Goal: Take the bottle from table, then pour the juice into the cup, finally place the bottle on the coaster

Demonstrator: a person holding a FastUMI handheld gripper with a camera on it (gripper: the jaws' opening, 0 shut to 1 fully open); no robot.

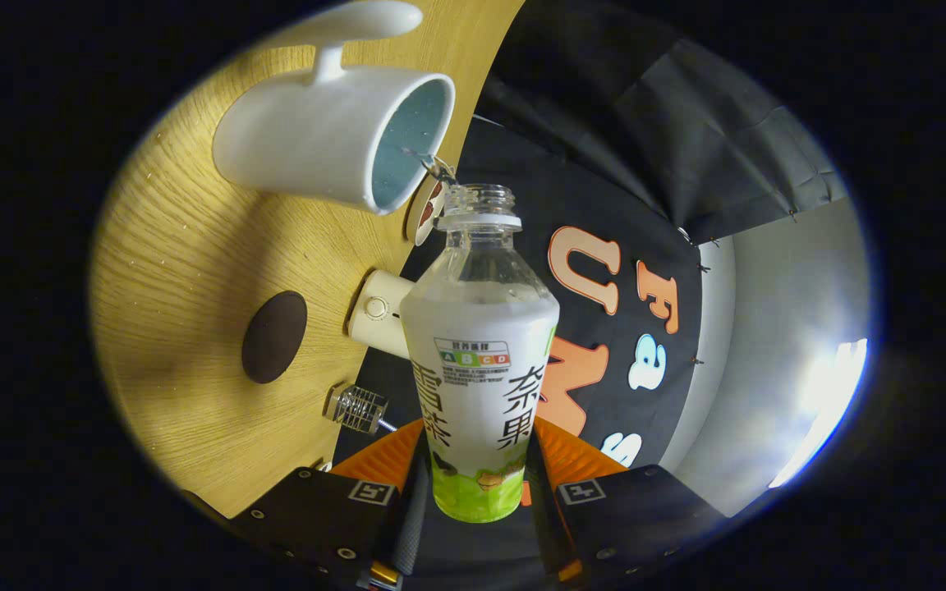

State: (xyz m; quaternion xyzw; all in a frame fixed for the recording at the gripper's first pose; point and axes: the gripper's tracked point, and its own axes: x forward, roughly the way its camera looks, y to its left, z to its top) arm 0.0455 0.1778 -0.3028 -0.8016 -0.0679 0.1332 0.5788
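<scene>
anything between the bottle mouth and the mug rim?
In the gripper view only a thin stream of liquid bridges the gap from the bottle, held between the tongs, to the white mug.

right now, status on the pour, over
Tongs shut on bottle. Bottle tipped, uncapped mouth at cup rim, thin stream entering. Coaster bare on table, path unobstructed.
</scene>
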